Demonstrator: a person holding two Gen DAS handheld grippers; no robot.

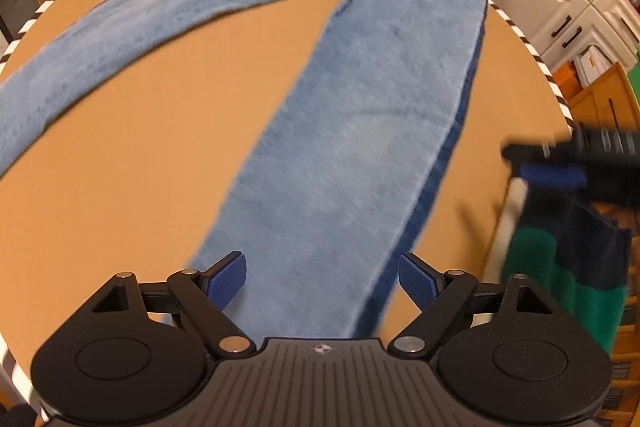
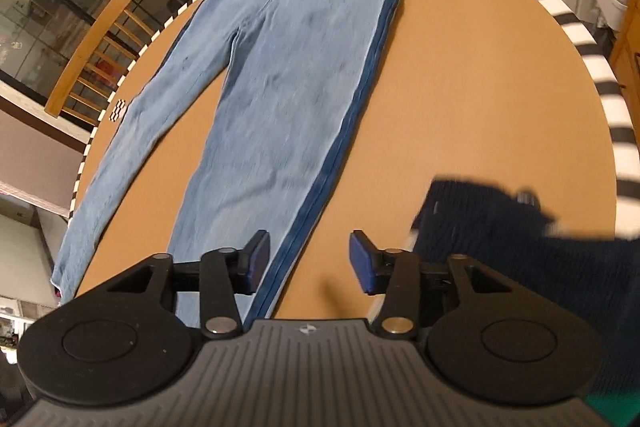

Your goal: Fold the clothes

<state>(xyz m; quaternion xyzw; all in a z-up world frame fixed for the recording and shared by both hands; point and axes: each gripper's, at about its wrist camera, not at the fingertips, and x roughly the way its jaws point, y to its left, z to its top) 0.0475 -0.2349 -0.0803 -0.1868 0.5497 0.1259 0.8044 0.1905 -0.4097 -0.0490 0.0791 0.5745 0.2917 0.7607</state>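
1. A pair of light blue jeans (image 2: pixel 288 75) lies flat on the round brown table (image 2: pixel 460 87), waistband at the far edge, legs spread toward the near side.
2. A darker blue stripe runs down the outer seam of the right leg.
3. The right claw (image 2: pixel 309 261) hangs over the near end of that leg, its blue-padded fingers (image 2: pixel 362 259) apart and holding nothing.
4. A dark navy knitted cloth (image 2: pixel 540 259), blurred, sits near right, beside the claw.
5. The table rim carries black and white bands.
6. A wooden chair (image 2: pixel 96 55) stands at the far left, beyond the table.
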